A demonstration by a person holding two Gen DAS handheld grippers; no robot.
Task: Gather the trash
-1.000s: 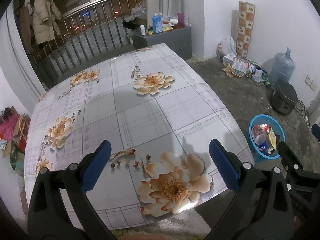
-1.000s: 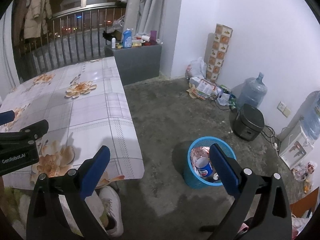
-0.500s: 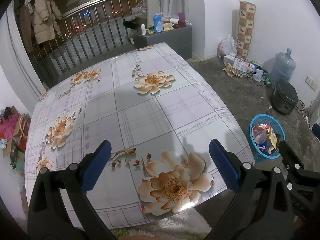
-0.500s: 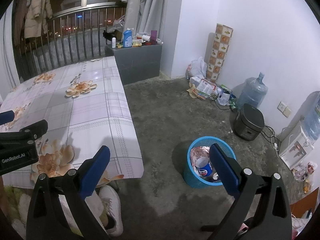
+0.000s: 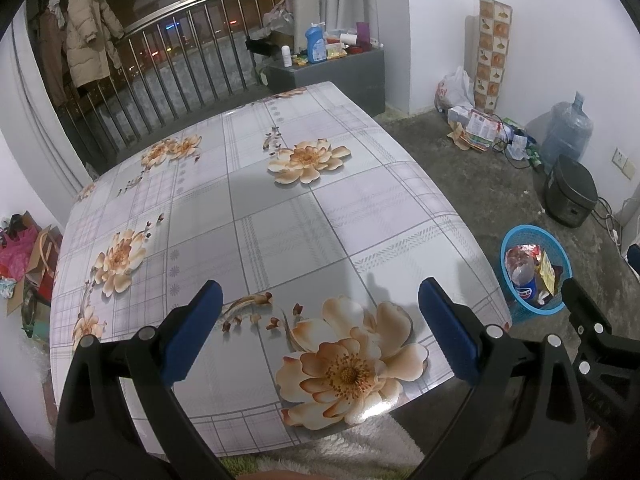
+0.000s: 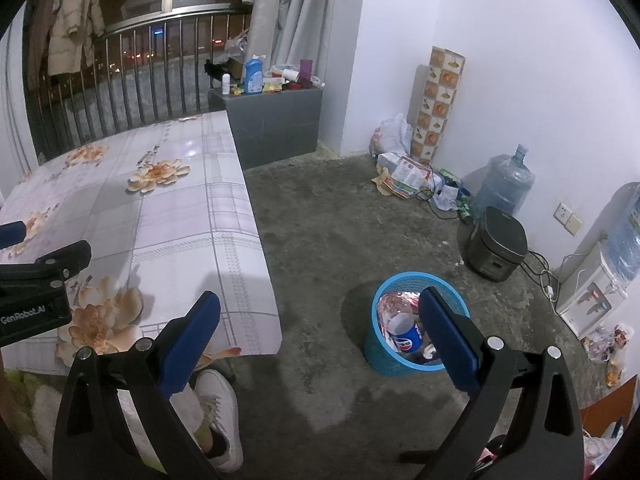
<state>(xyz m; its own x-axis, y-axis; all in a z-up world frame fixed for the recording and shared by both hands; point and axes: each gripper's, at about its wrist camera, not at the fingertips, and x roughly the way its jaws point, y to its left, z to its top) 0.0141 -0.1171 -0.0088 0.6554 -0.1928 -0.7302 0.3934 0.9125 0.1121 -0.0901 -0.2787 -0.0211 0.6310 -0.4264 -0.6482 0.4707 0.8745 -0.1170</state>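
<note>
Left wrist view, left claw (image 5: 318, 312): its blue pads stand wide apart with nothing between them, above the near edge of the table (image 5: 280, 216).
Left wrist view, table: the flowered cloth shows no loose rubbish anywhere on it.
Left wrist view, bin (image 5: 534, 276): the blue basket sits on the floor just beside the table's right corner, holding a bottle and wrappers, close to full.
Left wrist view, risk: with nothing on the cloth to take, a closing here would nip the slick cloth and drag it; I judge that the likeliest slip on this side.

Right wrist view, right claw (image 6: 320, 330): pads spread wide and empty, held over the bare concrete floor, with the bin behind the right pad.
Right wrist view, trash: a cola bottle (image 6: 404, 332) lies in the bin among wrappers; more paper and bags (image 6: 406, 172) lie against the far wall, well apart from the bin.
Right wrist view, shoe (image 6: 220, 412): the person's white shoe rests near the left pad.
Right wrist view, risk: the bin looks light, so a knock from a claw could tip it and spill the load; cables run near the wall pile, and a grab there could snag one.
</note>
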